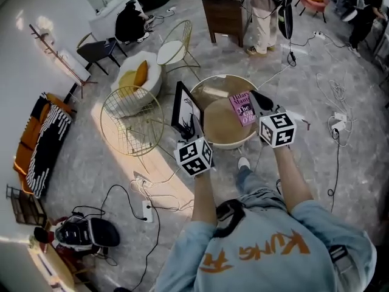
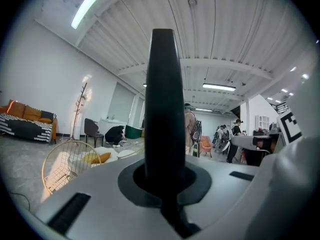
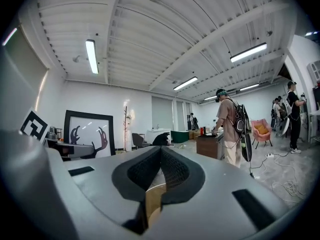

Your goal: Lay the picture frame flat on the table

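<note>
The black-framed picture (image 1: 185,105), a white print with dark hand shapes, stands upright at the left rim of the round table (image 1: 213,141). My left gripper (image 1: 187,132) is shut on its near edge. In the left gripper view that edge rises as a tall black slab (image 2: 162,109) from between the jaws. The right gripper view shows the frame's face (image 3: 85,134) off to the left. My right gripper (image 1: 256,97) is over the table's right side beside a pink book (image 1: 243,108). It is shut (image 3: 159,159) with nothing in it.
A gold wire chair (image 1: 130,121) stands just left of the table, with a white chair holding a yellow cushion (image 1: 138,75) behind it. Cables and a power strip (image 1: 148,210) lie on the floor. A dark wooden cabinet (image 1: 223,14) and a standing person (image 1: 264,14) are beyond the table.
</note>
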A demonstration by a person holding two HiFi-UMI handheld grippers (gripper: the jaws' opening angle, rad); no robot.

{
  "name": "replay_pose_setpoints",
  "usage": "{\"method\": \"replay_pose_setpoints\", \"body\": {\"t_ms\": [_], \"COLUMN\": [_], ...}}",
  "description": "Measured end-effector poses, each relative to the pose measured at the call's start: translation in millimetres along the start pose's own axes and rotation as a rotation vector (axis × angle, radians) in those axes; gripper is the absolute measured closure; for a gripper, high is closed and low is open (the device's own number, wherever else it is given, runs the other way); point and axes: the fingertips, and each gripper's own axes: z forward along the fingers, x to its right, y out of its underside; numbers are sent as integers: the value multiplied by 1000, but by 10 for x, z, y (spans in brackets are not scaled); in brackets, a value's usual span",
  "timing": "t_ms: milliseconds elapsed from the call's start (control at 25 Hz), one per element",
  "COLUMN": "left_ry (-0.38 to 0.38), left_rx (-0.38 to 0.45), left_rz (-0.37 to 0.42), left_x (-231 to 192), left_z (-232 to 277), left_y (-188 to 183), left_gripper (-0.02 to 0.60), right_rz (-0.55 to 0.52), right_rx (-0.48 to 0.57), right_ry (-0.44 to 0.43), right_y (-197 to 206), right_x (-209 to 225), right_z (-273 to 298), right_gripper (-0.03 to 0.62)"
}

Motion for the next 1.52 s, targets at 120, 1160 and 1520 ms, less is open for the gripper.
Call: {"method": "replay_pose_setpoints", "body": {"t_ms": [120, 1160, 1520], "left_ry": [-21, -88, -56], "left_rx": [-31, -481, -557], "left_rz": [-40, -171, -292], "left_x": [-113, -394, -851], "left_z": [313, 2510, 2730], "left_y": [141, 1177, 1532], "left_gripper": [555, 555, 555], "right_rz": [-10, 306, 355], "right_rx": [-55, -350, -415], "right_ry": [-8, -43, -16], "right_y": [190, 1380, 1687], "right_x": [114, 1319, 1013], "right_z": [294, 2586, 2908], "right_gripper": [597, 597, 597]}}
